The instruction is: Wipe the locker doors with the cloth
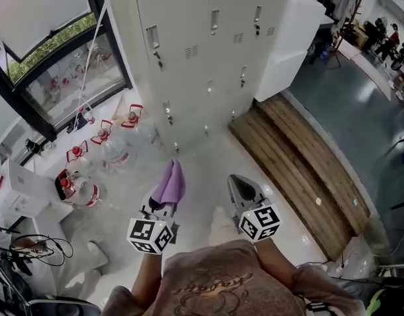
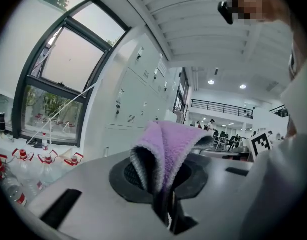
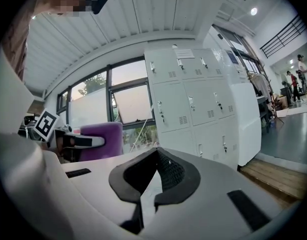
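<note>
A purple cloth (image 1: pixel 169 184) sticks up from my left gripper (image 1: pixel 162 206), whose jaws are shut on its lower end. In the left gripper view the cloth (image 2: pixel 166 151) folds over the gripper (image 2: pixel 163 186) and hides the fingertips. The white lockers (image 1: pixel 202 58) stand ahead, a short way off from both grippers, with small handles and vents on the doors (image 3: pixel 193 109). My right gripper (image 1: pixel 243 191) is level with the left one, shut and holding nothing (image 3: pixel 152 176). The right gripper view also shows the cloth (image 3: pixel 101 139) at the left.
Several large water bottles with red handles (image 1: pixel 100 153) stand on the floor left of the lockers, under a window (image 1: pixel 64 64). A low wooden platform (image 1: pixel 307 170) runs along the right. A white cabinet (image 1: pixel 291 41) adjoins the lockers. People are far off at the right (image 1: pixel 386 41).
</note>
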Tool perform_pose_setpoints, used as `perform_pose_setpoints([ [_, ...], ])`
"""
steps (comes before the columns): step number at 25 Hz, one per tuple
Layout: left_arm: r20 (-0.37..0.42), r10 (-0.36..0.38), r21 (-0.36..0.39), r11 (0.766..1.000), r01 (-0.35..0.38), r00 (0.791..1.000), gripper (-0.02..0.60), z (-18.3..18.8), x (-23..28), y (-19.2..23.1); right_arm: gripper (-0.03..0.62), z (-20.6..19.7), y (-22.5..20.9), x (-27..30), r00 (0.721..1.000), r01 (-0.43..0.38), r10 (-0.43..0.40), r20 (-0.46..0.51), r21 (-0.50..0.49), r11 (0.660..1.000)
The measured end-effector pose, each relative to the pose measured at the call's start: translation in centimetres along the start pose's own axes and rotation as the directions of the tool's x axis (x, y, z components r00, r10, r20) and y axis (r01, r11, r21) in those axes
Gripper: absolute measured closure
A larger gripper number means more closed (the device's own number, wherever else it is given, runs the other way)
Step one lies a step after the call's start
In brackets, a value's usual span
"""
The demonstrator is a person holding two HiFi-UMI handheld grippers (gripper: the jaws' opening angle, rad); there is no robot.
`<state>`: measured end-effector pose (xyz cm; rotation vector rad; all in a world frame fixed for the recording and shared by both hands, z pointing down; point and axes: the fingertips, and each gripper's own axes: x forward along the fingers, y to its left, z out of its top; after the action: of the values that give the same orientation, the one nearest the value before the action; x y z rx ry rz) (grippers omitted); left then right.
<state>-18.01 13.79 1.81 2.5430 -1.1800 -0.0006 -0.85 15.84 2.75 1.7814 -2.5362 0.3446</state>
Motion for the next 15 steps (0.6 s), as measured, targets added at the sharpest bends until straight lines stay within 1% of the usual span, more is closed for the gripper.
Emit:
perform_pose_setpoints([
  [4, 0.007, 0.054, 0.006, 0.999, -0.054, 0.999, 0.543, 2.0, 5.4, 1.1, 0.597, 1.8, -4.2, 4.6, 0.998, -0.059, 0.059, -0.032, -0.006, 0.998],
  [9, 0.012, 0.127, -0.007, 0.992, -0.127, 0.992, 0.543, 3.2, 10.4, 2.5, 0.597, 3.0, -8.2, 9.1, 0.990, -0.129, 0.128, -0.060, -0.017, 0.991],
  [12, 0.022, 0.162, -0.012, 0.987, -0.162, 0.987, 0.543, 3.3, 12.9, 3.0, 0.597, 3.1, -10.0, 11.4, 0.983, -0.169, 0.167, -0.076, -0.018, 0.985],
  [15, 0.035, 0.193, -0.017, 0.981, -0.192, 0.981, 0.543, 3.8, 14.7, 3.8, 0.597, 3.3, -10.7, 13.6, 0.972, -0.218, 0.215, -0.092, -0.025, 0.976],
])
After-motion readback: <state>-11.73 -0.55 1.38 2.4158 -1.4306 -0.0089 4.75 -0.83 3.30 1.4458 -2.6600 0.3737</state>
